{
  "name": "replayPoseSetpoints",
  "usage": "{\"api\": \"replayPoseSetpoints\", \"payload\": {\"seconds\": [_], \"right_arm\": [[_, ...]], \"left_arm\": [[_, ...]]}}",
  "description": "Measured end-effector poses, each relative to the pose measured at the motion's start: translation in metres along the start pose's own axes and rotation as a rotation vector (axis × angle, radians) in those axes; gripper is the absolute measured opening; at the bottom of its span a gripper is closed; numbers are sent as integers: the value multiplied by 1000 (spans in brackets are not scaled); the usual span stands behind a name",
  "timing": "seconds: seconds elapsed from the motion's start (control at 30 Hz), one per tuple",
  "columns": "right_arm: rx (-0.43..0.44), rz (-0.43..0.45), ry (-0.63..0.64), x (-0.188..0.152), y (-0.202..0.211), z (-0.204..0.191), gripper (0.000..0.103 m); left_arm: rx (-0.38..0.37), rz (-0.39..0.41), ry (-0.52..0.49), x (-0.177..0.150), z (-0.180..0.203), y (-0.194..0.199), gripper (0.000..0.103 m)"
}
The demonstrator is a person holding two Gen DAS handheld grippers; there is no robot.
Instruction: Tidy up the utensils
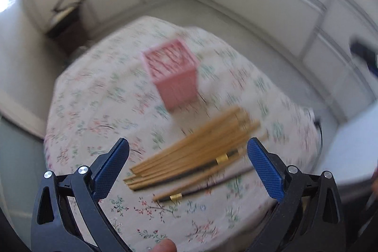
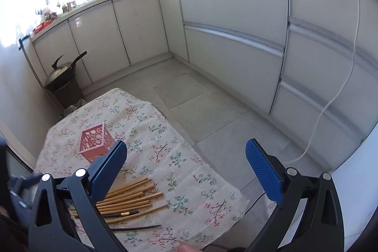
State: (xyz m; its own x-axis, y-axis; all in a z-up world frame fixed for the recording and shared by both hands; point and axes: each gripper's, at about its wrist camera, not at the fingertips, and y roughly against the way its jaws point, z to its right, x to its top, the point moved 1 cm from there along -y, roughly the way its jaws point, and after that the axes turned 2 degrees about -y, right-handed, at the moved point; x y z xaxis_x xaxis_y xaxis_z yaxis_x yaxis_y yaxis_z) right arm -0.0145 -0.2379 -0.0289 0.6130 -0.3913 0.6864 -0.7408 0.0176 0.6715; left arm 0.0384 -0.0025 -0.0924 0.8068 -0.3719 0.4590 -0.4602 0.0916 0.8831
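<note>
Both wrist views look down over the floral table (image 1: pixel 94 110), sharing chopsticks (image 2: pixel 127 201).

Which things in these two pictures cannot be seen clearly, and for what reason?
- Pile of wooden chopsticks: the left wrist view is motion-blurred, so no count.
- Same pile, right wrist view: the right tool finger hides the near ends.
- Pink cut-out plastic holder: contents not visible in either view.
</note>
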Motion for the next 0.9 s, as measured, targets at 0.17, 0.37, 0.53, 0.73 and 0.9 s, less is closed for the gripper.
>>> {"api": "replayPoseSetpoints", "payload": {"seconds": [0.17,0.37,0.53,0.73,0.9], "right_arm": [[189,-133,-184,11,-13,30,98],[277,-158,-251,14,-14,38,98],[317,-193,-302,19,-19,50,98],[342,-243,-406,22,-35,72,98],[356,-260,-465,22,-46,80,98]], "left_arm": [[-173,-103,-345,-26,46,-19,96],[-288,-220,-583,-28,85,-46,82],[-348,-312,-637,-20,98,-77,63],[-386,-390,-685,-19,104,-102,51],[-334,-456,-755,-31,110,-116,47]]}}
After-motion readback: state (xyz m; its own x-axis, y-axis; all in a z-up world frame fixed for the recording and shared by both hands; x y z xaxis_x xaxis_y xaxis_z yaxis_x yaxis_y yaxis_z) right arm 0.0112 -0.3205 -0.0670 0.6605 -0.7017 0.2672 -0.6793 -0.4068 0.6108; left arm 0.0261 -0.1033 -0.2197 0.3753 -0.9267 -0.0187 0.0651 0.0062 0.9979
